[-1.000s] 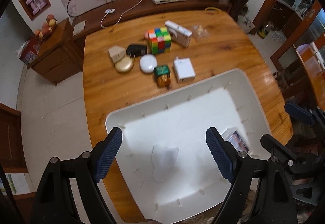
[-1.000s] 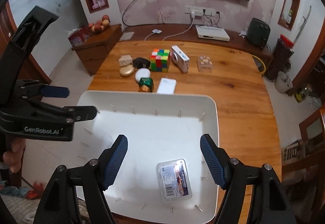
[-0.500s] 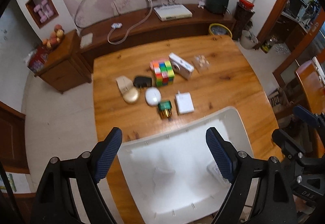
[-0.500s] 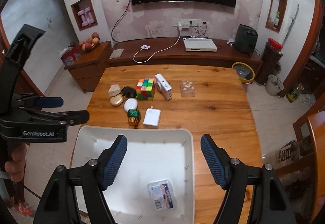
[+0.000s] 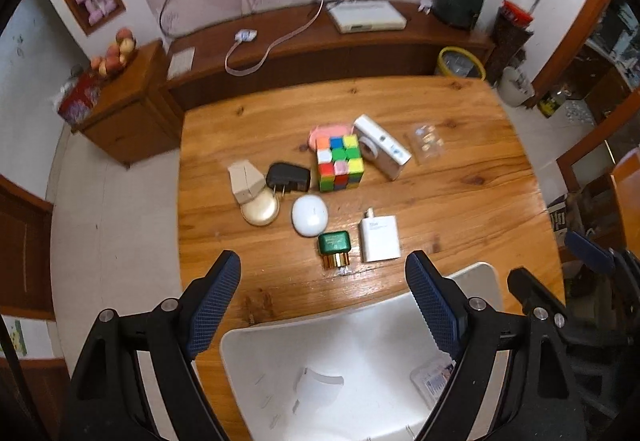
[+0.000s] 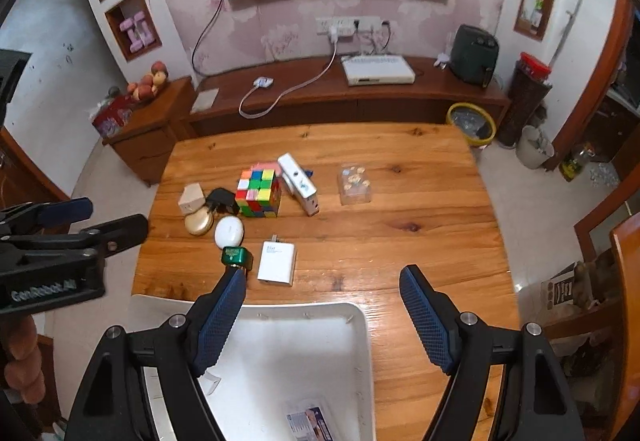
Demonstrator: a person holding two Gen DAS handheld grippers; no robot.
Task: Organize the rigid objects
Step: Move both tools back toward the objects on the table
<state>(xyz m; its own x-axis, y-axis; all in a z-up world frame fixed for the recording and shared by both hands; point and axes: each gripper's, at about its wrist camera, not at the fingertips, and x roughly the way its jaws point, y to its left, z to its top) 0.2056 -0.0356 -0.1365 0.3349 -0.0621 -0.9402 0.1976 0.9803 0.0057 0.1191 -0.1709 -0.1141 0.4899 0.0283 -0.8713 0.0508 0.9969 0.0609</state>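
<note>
A white bin (image 5: 360, 321) sits at the near edge of the wooden table (image 5: 460, 201). It holds a clear labelled box (image 5: 434, 377) and a white piece (image 5: 316, 381). Beyond it lie a white charger (image 5: 379, 239), a green bottle with a gold cap (image 5: 334, 247), a white oval case (image 5: 309, 216), a gold compact (image 5: 260, 209), a black plug (image 5: 288, 177), a beige box (image 5: 245, 179), a colour cube (image 5: 340, 163) and a white camera (image 5: 382, 147). My left gripper (image 5: 323, 257) hangs open over the bin's far rim. My right gripper (image 6: 324, 273) is open and empty above the bin (image 6: 360, 325).
A clear plastic box (image 6: 354, 185) stands alone right of the camera (image 6: 298, 183). A pink item (image 5: 330, 131) lies behind the cube. A low wooden cabinet (image 6: 360, 101) runs along the wall. A yellow-rimmed waste bin (image 6: 472, 121) stands off the table's far right corner.
Both grippers have drawn back and slightly up from inside the bin, so the bin has slid low in both views and more table shows. The objects have not moved.
</note>
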